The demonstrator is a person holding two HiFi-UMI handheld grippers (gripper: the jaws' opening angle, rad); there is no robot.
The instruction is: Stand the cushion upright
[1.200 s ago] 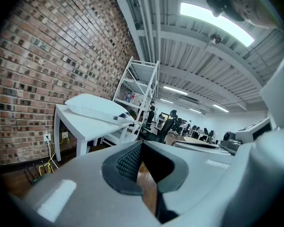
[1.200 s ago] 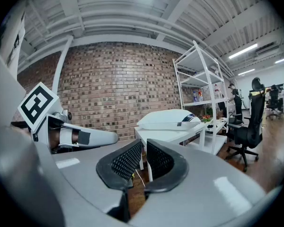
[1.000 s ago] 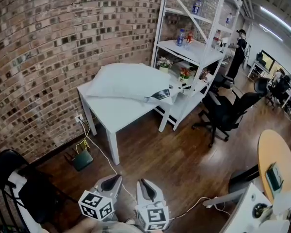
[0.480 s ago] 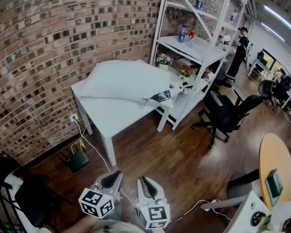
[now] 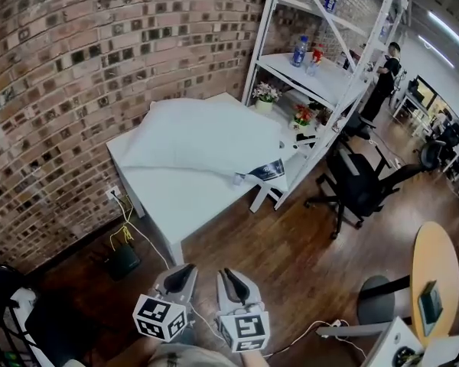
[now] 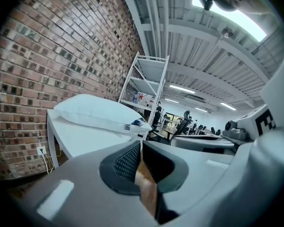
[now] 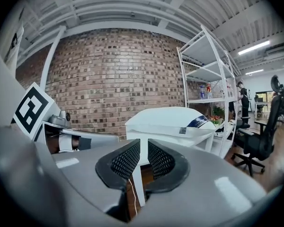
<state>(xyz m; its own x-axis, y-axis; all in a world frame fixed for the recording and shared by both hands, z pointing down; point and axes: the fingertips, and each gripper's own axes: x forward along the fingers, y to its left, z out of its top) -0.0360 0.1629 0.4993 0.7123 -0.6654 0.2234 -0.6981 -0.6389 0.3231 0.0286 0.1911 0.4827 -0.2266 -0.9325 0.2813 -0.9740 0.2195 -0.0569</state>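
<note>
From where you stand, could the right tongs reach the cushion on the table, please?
Probably not yet: the right tongs hang well short of the cushion lying flat on the white table. Open floor lies between; stepping closer should do.

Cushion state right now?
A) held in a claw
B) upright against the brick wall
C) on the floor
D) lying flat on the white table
D: the cushion lies broad side down on the white table, with nothing gripping it.

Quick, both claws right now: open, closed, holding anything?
Left claw: closed, holding nothing.
Right claw: open by a narrow gap, holding nothing.
</note>
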